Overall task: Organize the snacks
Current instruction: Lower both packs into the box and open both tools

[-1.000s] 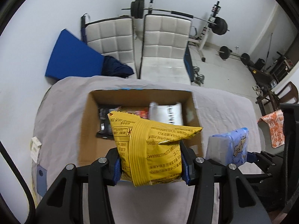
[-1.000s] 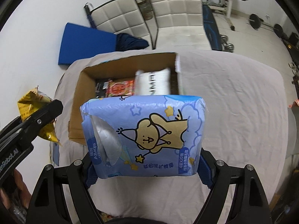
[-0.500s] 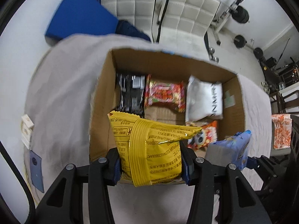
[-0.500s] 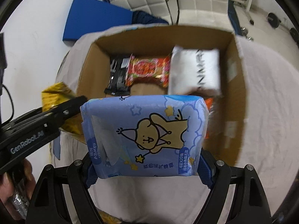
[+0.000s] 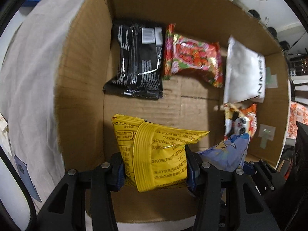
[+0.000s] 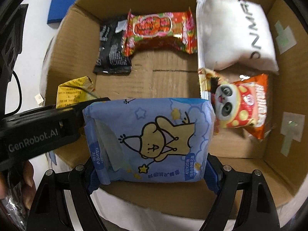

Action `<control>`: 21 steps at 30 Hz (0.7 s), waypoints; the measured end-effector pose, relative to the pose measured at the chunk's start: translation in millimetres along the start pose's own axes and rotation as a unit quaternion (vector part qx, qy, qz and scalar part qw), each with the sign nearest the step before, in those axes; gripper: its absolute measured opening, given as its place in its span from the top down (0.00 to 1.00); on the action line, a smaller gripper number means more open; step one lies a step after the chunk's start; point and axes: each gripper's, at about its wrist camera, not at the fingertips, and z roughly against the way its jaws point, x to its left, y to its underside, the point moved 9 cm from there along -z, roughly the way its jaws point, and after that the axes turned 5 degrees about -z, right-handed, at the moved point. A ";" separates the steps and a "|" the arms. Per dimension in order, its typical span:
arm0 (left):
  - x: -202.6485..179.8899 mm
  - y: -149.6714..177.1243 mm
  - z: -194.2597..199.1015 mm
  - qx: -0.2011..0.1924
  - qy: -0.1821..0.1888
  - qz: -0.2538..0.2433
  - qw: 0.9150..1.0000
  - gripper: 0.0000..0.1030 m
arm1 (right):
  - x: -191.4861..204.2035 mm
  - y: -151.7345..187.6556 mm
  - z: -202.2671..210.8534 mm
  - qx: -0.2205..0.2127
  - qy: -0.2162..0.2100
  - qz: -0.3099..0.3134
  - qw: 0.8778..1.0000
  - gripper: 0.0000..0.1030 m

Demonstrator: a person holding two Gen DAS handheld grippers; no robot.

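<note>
We see the blue pack point(image 6: 148, 140) covering the box floor point(image 6: 165, 77) behind it; the panda bag point(image 5: 240, 121) is blurred and partly hidden.

Left gripper point(image 5: 156, 170) clamps a crinkled yellow foil snack packet point(image 5: 156, 154) over the open brown cardboard box point(image 5: 82, 73); black striped pouch point(image 5: 137, 61) inside.

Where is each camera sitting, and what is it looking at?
Left wrist: rides on the left gripper, looking down into the cardboard box past the yellow bag; its own black fingers show.
Right wrist: rides on the right gripper, looking into the box over the blue bear pack; the left gripper and a hand show.
Both see the red packet and white pouch.
</note>
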 end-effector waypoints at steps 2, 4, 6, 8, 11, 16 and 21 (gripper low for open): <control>3.4 0.5 -6.8 0.009 -0.001 0.001 1.000 0.55 | -0.8 -1.5 -6.8 0.005 -0.001 -0.004 1.000 0.15; 3.0 1.6 -12.3 0.021 0.003 -0.001 1.000 0.55 | -1.9 -3.3 -14.1 0.010 0.004 -0.005 1.000 0.15; 3.4 2.1 -16.8 0.030 0.003 -0.001 1.000 0.54 | -3.2 -4.8 -19.4 0.015 0.006 -0.009 1.000 0.13; 5.1 4.4 -22.1 0.047 0.006 -0.001 0.999 0.53 | -3.2 -7.1 -25.1 0.018 0.011 -0.011 1.000 0.13; 8.3 7.6 -30.9 0.067 0.008 0.004 0.998 0.53 | -3.9 -9.0 -29.7 0.023 0.013 -0.015 1.000 0.12; 9.3 11.0 -30.9 0.077 0.016 0.008 0.997 0.47 | -10.9 -11.1 -27.0 0.027 0.010 -0.017 0.999 0.10; 2.6 12.1 -26.8 0.075 0.013 0.009 0.997 0.47 | -21.4 -10.9 -16.4 0.027 0.018 -0.006 0.999 0.06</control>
